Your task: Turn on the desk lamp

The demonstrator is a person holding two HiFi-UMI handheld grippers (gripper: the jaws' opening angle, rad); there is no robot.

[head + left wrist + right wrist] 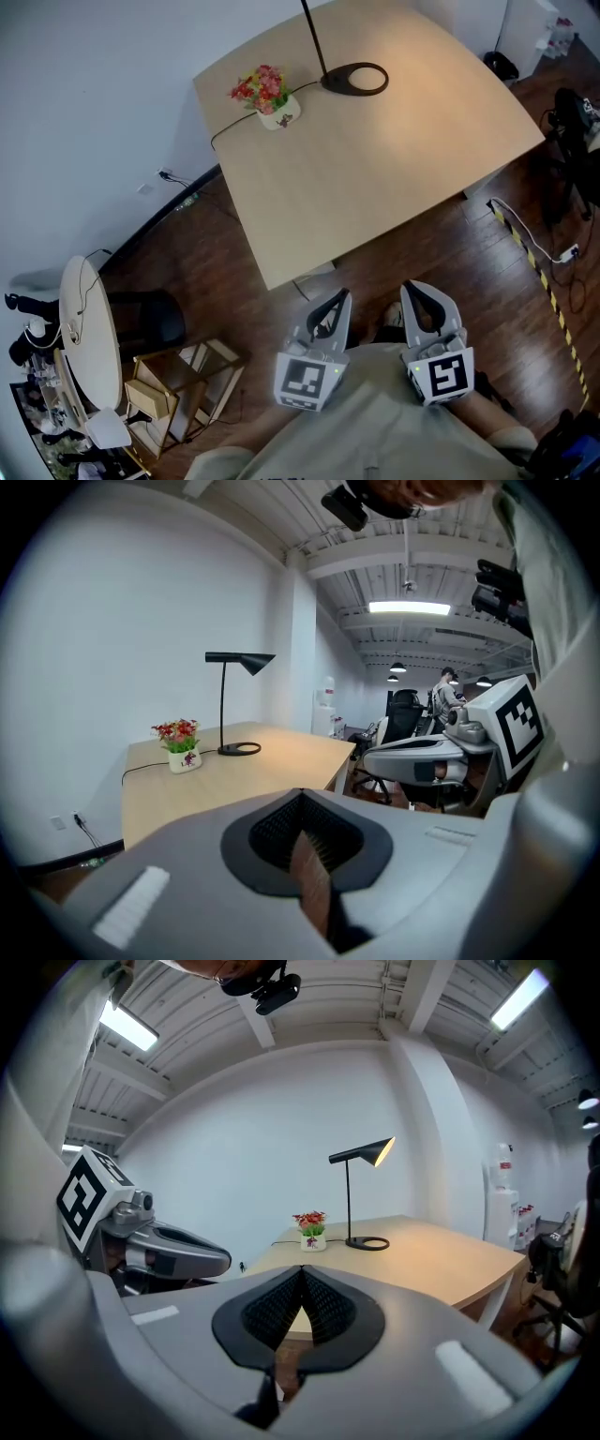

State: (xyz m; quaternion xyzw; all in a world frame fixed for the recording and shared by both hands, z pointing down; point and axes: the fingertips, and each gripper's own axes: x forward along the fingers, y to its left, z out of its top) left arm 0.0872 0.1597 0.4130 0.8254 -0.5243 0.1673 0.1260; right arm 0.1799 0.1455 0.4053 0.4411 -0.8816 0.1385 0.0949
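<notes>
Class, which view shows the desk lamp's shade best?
The right gripper view: the desk lamp stands whole, its shade's bright opening visible. The left gripper view shows the shade dark, side-on. The head view shows only the ring base and stem.

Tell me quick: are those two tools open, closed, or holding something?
Left tool: closed, holding nothing.
Right tool: closed, holding nothing.
</notes>
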